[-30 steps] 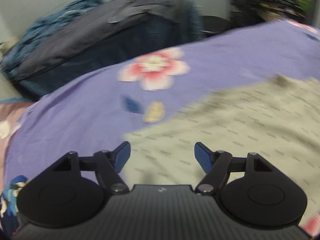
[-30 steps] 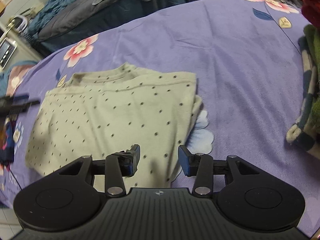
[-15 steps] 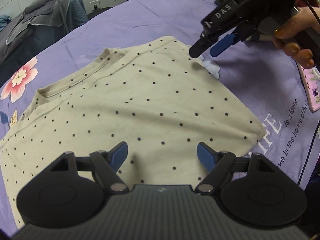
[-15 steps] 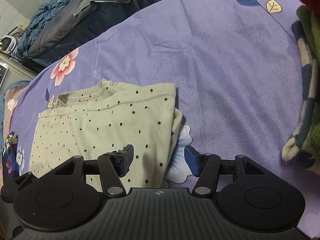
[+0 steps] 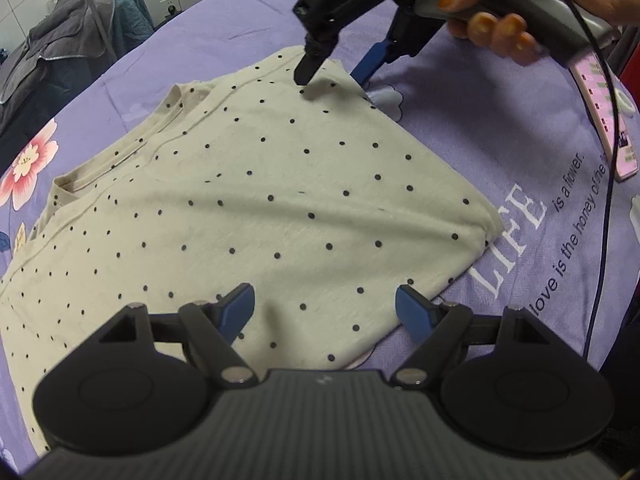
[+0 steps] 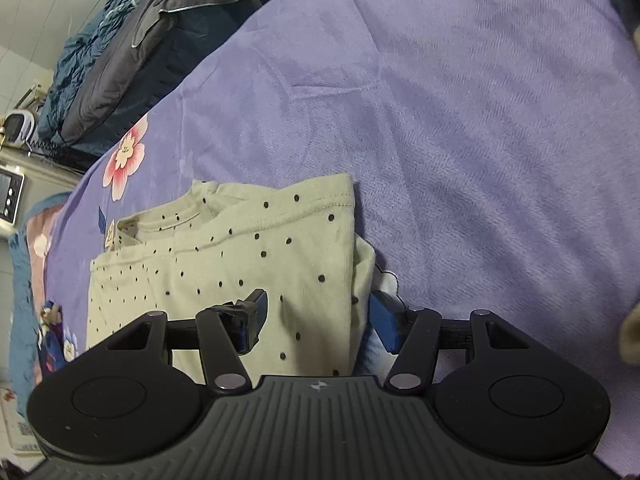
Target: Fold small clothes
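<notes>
A beige shirt with black dots (image 5: pixel 280 200) lies folded on the purple flowered sheet (image 5: pixel 500 128). My left gripper (image 5: pixel 326 308) hovers open over the shirt's near edge, with only flat cloth below its blue pads. In the left wrist view my right gripper (image 5: pixel 340 68), held by a hand (image 5: pixel 492 28), points down at the shirt's far corner. In the right wrist view that gripper (image 6: pixel 320 316) stands open and straddles the shirt's (image 6: pixel 240 248) folded right edge. One finger is over the cloth, the other over the sheet (image 6: pixel 460 140). Neither pad presses on it.
A phone with a pink screen (image 5: pixel 600 120) and a dark cable (image 5: pixel 604 200) lie on the sheet to the right. Dark clothes are heaped beyond the bed (image 6: pixel 132 52). More clothing shows at the right edge (image 6: pixel 628 320). A small appliance stands at the left (image 6: pixel 10 200).
My left gripper swung from the flowered sheet at the left to above the shirt's near edge. My right gripper sank toward the shirt's right edge and its jaws spread wider.
</notes>
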Motion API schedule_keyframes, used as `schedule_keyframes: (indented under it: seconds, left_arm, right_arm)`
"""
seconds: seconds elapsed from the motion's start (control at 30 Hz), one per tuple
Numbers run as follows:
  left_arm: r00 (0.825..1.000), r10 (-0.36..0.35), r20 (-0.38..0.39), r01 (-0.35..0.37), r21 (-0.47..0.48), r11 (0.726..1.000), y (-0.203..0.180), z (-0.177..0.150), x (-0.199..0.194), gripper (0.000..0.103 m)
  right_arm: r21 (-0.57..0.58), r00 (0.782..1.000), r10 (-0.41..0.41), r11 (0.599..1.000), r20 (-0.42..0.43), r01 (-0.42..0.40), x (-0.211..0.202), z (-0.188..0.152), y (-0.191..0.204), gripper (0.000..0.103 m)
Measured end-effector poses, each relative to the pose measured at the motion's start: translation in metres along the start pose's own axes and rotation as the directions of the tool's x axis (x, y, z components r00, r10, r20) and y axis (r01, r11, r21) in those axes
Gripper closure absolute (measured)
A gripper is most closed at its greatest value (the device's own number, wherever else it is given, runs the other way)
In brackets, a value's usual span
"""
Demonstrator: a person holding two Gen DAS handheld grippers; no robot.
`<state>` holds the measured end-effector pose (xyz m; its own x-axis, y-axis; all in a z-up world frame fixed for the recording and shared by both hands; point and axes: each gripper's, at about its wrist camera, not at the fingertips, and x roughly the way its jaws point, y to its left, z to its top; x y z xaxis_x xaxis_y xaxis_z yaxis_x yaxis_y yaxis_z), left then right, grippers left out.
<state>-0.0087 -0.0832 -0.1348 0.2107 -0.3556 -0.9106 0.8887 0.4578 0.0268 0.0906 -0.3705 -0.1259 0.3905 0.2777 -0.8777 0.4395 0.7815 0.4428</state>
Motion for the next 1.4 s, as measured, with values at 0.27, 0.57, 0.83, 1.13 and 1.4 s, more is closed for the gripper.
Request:
schedule_keyframes:
  seconds: [0.27, 0.57, 0.83, 1.13, 1.4]
  left_arm:
    - [0.999, 0.042, 0.029, -0.045, 0.113, 0.993, -0.032, -0.01, -0.002, 0.026]
    - [0.993, 0.071, 0.091, -0.098, 0.329, 0.939, -0.096, 0.013, 0.014, 0.037]
    - [0.989, 0.101, 0.105, -0.139, 0.477, 0.868, -0.136, 0.016, 0.033, 0.055]
    - [0.991, 0.083, 0.109, -0.123, 0.448, 0.885, -0.136, 0.02, 0.036, 0.071]
    - [0.999, 0.01, 0.048, -0.021, 0.223, 0.975, -0.1, 0.031, 0.034, 0.087]
  right_arm:
    - [0.105, 0.998, 0.058, 0.993, 0.014, -0.059, 0.004, 0.007, -0.006, 0.005]
    - [0.037, 0.999, 0.041, 0.998, 0.0, -0.041, 0.008, 0.006, -0.001, 0.005]
    - [0.036, 0.999, 0.047, 0.998, 0.005, -0.048, 0.009, 0.005, -0.004, 0.005]
    - [0.129, 0.99, 0.042, 0.99, 0.133, -0.059, 0.004, -0.015, -0.006, 0.003]
    - [0.145, 0.982, -0.041, 0.989, 0.184, 0.014, 0.003, -0.025, -0.009, 0.072]
